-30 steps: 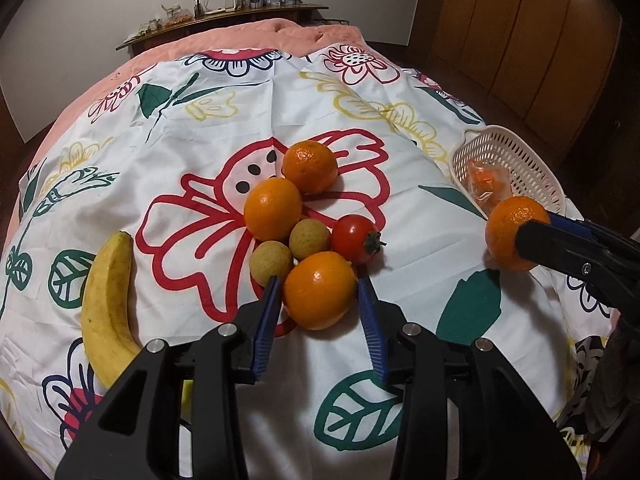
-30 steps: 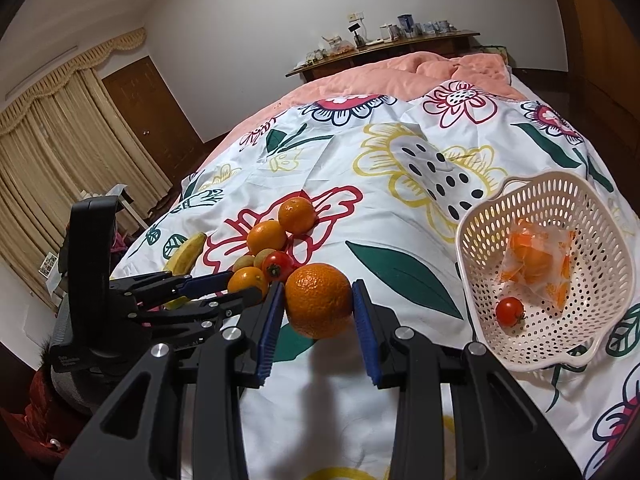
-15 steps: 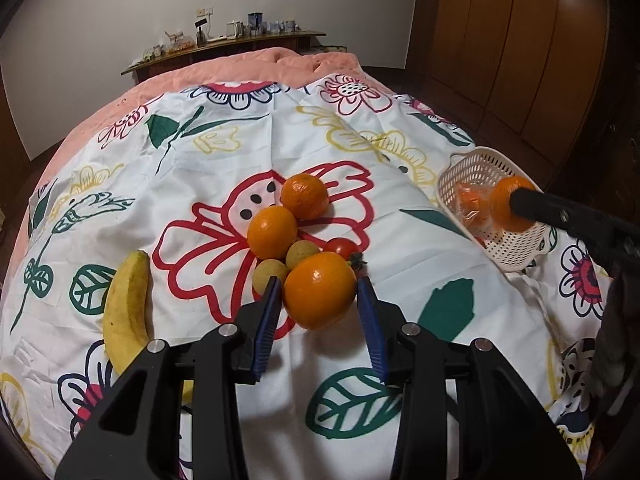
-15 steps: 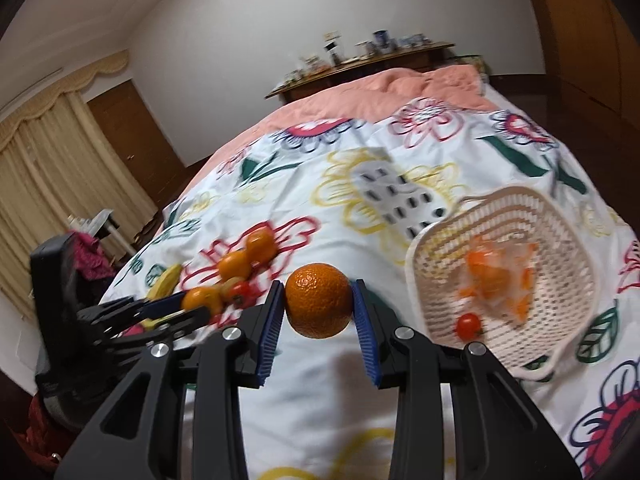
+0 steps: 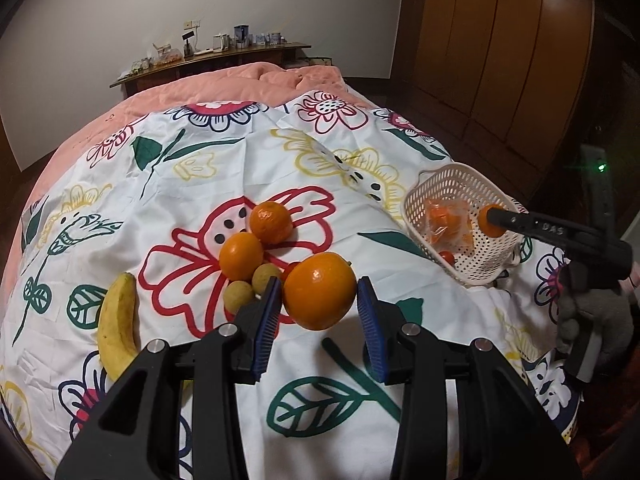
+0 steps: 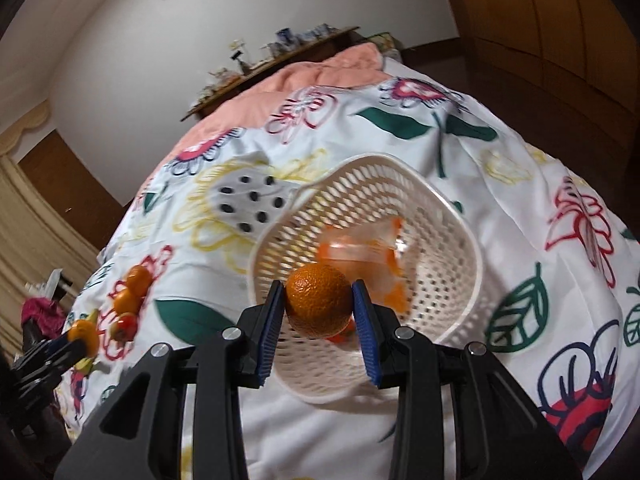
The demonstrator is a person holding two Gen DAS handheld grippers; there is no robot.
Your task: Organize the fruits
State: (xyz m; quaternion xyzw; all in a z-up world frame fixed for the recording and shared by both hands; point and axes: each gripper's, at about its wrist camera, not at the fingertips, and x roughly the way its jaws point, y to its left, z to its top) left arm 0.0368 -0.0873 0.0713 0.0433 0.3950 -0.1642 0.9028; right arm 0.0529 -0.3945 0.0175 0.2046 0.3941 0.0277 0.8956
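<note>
My left gripper (image 5: 320,310) is shut on an orange (image 5: 319,289) and holds it above the floral bedspread. Behind it lie two more oranges (image 5: 241,255), two small brown fruits (image 5: 265,274), a partly hidden tomato and a banana (image 5: 117,322). My right gripper (image 6: 318,312) is shut on another orange (image 6: 319,305) and holds it over the near rim of the white basket (image 6: 452,216). The basket holds a bag of orange pieces (image 6: 362,250) and a small tomato (image 5: 446,257). The right gripper also shows in the left wrist view (image 5: 494,220).
The bed drops off at the right toward a wooden wardrobe (image 5: 500,52). A cluttered shelf (image 5: 208,58) runs along the far wall. A curtain and a door (image 6: 60,200) stand left of the bed.
My right gripper carried its orange rightward from the fruit pile to over the basket. My left gripper closed on the near orange and lifted it off the bedspread.
</note>
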